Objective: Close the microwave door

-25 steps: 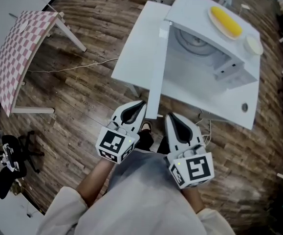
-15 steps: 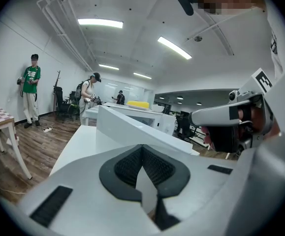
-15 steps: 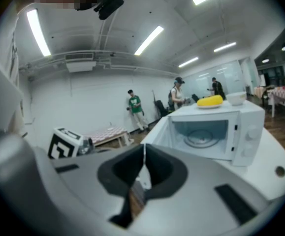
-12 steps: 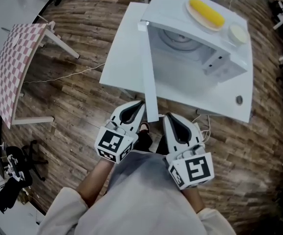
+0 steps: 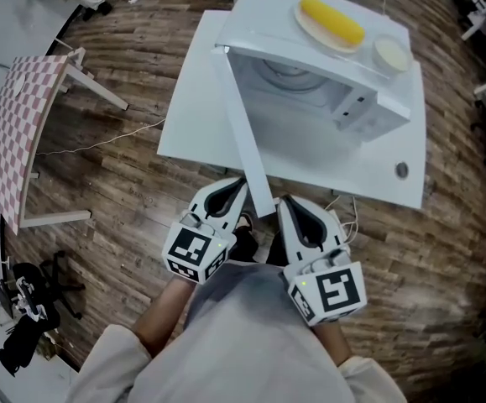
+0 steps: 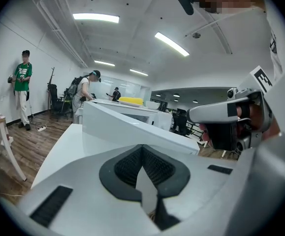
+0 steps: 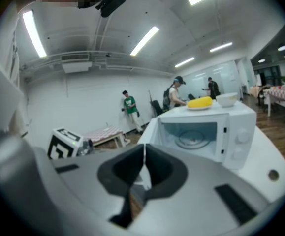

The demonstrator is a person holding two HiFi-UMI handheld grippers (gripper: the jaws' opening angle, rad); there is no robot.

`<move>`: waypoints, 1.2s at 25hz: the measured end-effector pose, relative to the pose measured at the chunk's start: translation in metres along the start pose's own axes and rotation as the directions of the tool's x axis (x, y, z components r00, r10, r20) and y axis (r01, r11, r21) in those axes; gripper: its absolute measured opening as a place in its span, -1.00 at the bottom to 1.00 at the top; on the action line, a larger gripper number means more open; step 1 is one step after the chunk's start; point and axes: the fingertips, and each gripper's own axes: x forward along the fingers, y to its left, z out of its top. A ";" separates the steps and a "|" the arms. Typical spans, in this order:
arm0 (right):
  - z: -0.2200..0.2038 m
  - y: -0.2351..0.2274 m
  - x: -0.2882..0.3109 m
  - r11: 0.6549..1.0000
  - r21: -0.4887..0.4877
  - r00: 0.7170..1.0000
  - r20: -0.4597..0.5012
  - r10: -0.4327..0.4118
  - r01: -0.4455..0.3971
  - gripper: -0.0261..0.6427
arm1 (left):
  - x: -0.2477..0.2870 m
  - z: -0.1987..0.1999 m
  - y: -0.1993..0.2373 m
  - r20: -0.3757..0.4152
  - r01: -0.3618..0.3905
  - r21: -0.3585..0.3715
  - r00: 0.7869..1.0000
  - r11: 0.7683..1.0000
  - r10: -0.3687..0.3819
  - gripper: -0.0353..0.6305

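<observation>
Two grey plastic grippers, left gripper (image 5: 237, 184) and right gripper (image 5: 290, 205), are held with jaws pressed together on nothing near the free edge of the wide-open white microwave door (image 5: 244, 133), which is best pushed flat-on, steadily, until latched.

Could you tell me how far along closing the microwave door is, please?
Nothing is done yet: the door stands wide open. In hand: left tongs and right tongs, both shut and empty, sit by its free edge. Left: swing it shut.
</observation>
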 end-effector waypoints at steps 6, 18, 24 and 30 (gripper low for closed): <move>0.005 -0.016 -0.002 1.000 0.001 1.000 0.001 -0.020 0.020 -0.85 | 0.016 0.002 -0.009 -0.010 0.028 -0.005 1.000 1.000 -0.028 -0.86; 0.006 -0.049 -0.009 0.997 0.011 0.997 -0.012 -0.076 0.076 -0.85 | 0.044 0.006 -0.018 -0.024 0.071 -0.007 0.997 0.997 -0.071 -0.86; 0.009 -0.062 -0.012 0.995 0.018 0.995 -0.011 -0.099 0.099 -0.85 | 0.054 0.010 -0.022 -0.024 0.093 -0.037 0.995 0.995 -0.094 -0.86; 0.009 -0.078 -0.015 0.992 0.025 0.993 -0.012 -0.121 0.121 -0.85 | 0.070 0.012 -0.028 -0.028 0.116 -0.048 0.993 0.992 -0.118 -0.86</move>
